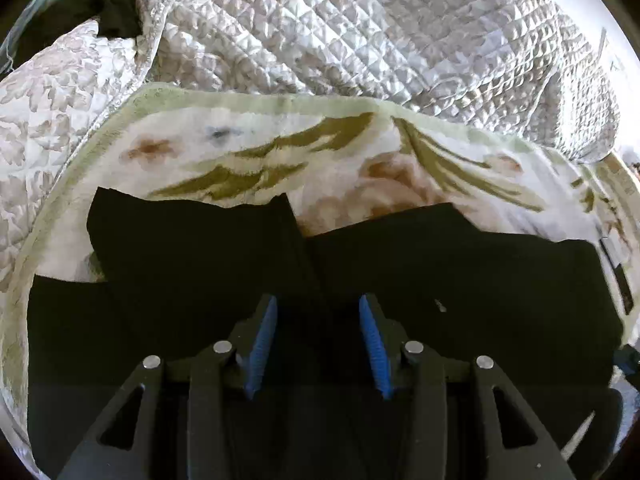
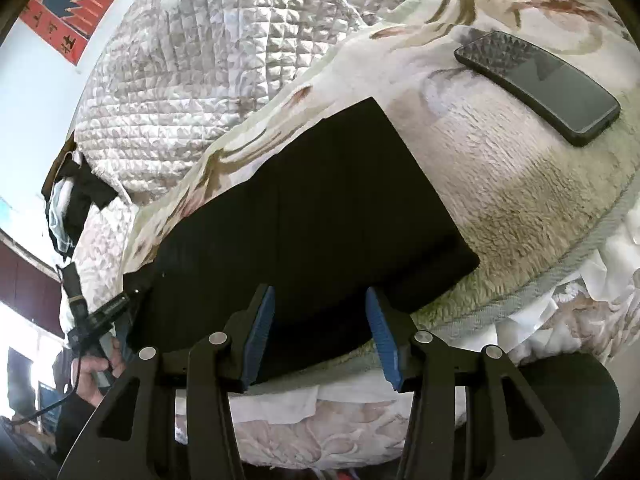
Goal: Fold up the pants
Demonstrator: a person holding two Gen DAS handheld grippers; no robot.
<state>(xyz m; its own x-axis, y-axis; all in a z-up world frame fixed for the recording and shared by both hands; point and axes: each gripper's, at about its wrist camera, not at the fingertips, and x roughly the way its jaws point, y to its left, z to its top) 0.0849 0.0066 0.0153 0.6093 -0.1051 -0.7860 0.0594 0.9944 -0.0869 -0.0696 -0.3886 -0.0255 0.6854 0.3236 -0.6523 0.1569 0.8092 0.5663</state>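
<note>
**A:** What were the two tongs doing?

**B:** Both stood parted and gripped nothing. The left gripper (image 1: pixel 318 312) hung just over the black pants (image 1: pixel 360 272), its blue pads (image 1: pixel 262 340) apart with only dark cloth showing beyond the gap. The right gripper (image 2: pixel 320 304) hung over the near right corner of the same garment, with no fabric pinched.

**A:** Where did the pants lie?

**B:** On a fleecy floral blanket (image 1: pixel 240 148) spread over a bed. They were folded into a broad dark slab. At the far edge two ends lay side by side and uneven, probably the leg ends brought over.

**A:** Why there?

**B:** The blanket gave a flat bed for folding. The parted jaws suggested a fold just laid down.

**A:** Anything else?

**B:** A dark phone (image 2: pixel 538 86) lay on the blanket to the far right, apart from the pants. A quilted coverlet (image 1: pixel 340 28) was bunched beyond.
</note>
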